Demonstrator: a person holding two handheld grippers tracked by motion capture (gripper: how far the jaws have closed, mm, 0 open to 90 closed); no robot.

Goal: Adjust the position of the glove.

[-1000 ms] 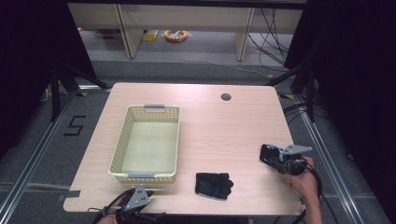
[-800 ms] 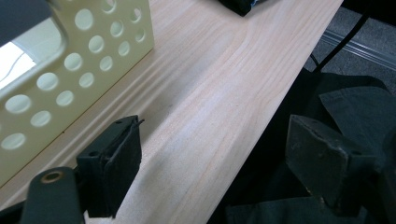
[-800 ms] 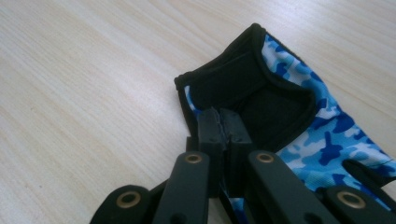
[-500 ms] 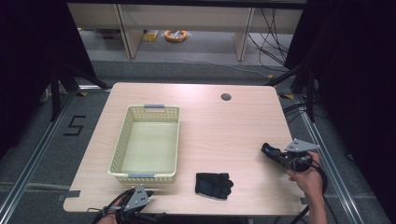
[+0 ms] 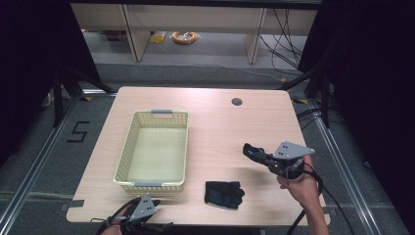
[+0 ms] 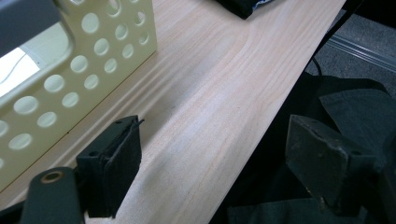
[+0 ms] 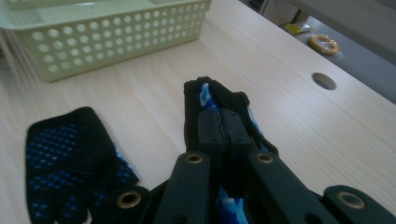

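Note:
My right gripper (image 5: pixel 254 152) hangs above the table's right side, shut on a black glove with blue print (image 7: pixel 204 95) that wraps around its closed jaws. A matching black and blue glove (image 5: pixel 223 194) lies flat on the wooden table near the front edge, left of and below the right gripper (image 7: pixel 219 126); the same glove (image 7: pixel 65 154) lies at lower left in the right gripper view. My left gripper (image 5: pixel 147 221) rests at the table's front edge below the basket, its jaws open with nothing between them (image 6: pixel 210 158).
A pale yellow perforated basket (image 5: pixel 126 147) stands empty on the table's left half; its wall (image 6: pixel 84 60) is close to my left jaw. A cable hole (image 5: pixel 237 102) sits at the back right. The table edge (image 6: pixel 261 107) runs under the left gripper.
My right gripper has risen and swung left toward the table's middle, carrying the glove. The left gripper and the glove on the table have stayed put.

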